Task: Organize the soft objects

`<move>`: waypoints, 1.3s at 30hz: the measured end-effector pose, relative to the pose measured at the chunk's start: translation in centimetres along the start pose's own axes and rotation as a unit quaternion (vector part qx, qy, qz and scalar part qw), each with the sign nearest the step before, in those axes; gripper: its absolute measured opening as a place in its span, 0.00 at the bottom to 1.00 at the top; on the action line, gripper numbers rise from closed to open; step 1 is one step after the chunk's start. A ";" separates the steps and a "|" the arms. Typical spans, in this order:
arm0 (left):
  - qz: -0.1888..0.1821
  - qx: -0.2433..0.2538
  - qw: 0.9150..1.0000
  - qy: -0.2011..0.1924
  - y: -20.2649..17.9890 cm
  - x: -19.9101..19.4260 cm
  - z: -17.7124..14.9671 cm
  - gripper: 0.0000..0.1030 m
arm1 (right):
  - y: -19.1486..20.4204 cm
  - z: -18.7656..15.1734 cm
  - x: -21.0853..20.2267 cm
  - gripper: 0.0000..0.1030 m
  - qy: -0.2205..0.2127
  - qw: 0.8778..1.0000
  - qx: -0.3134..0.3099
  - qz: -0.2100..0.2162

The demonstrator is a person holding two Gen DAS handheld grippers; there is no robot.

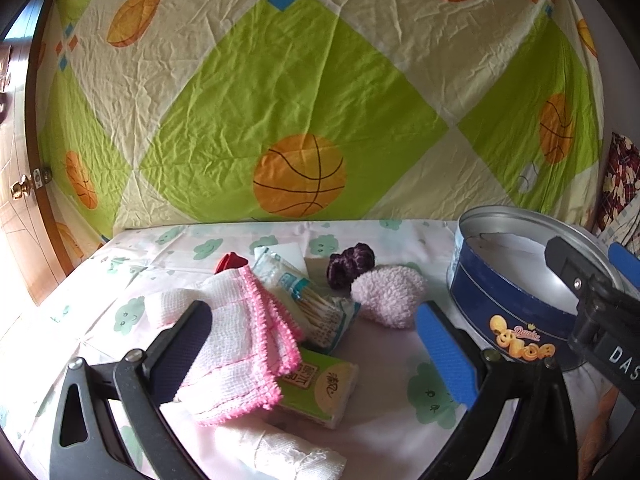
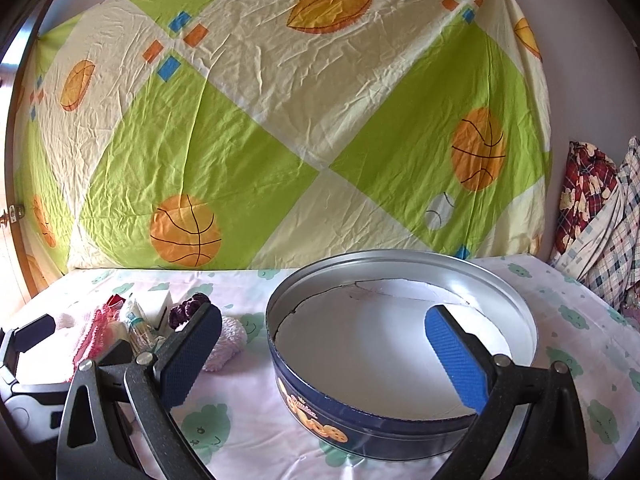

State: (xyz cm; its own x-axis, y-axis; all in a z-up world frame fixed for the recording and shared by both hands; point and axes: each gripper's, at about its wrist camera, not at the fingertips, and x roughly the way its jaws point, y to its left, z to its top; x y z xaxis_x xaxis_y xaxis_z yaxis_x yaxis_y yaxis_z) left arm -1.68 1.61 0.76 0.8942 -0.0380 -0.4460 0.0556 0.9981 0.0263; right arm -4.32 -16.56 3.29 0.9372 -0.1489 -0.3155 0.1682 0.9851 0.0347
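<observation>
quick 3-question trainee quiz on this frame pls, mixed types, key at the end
1. True or false: the round blue tin already holds a soft item.
2. Which lies nearest the left gripper? A) purple scrunchie B) pink-edged white cloth C) fluffy pink pad
3. Fill in: the right gripper is ___, its fingers straddling the tin's near rim.

Key: 1 false, only a white liner shows inside; 2 B, at the left finger; 3 open.
</observation>
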 end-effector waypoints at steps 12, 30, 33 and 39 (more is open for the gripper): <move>0.035 -0.029 0.999 0.021 3.7 0.1 0.0 1.00 | 0.7 0.0 -0.3 0.99 0.003 1.000 -0.007 0.021; 0.050 -0.081 0.994 0.052 10.9 0.0 -0.8 0.99 | 2.5 -0.4 -1.3 0.99 -0.008 0.997 -0.033 0.067; 0.024 -0.087 0.994 0.064 10.4 1.1 -0.4 0.99 | 3.0 -0.5 -1.4 0.99 -0.006 0.996 -0.039 0.080; -0.014 -0.105 0.987 0.124 9.1 5.7 -0.1 0.83 | 3.2 -0.7 -1.4 0.99 -0.004 0.996 -0.043 0.083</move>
State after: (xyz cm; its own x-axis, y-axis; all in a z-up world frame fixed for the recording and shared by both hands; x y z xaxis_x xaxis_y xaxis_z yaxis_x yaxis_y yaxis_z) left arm 3.91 10.50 -1.61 0.7557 -0.0790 -0.6502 -0.0377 0.9858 -0.1636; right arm -5.35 -13.08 3.19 0.9522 0.0166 -0.3050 -0.0162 0.9999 0.0038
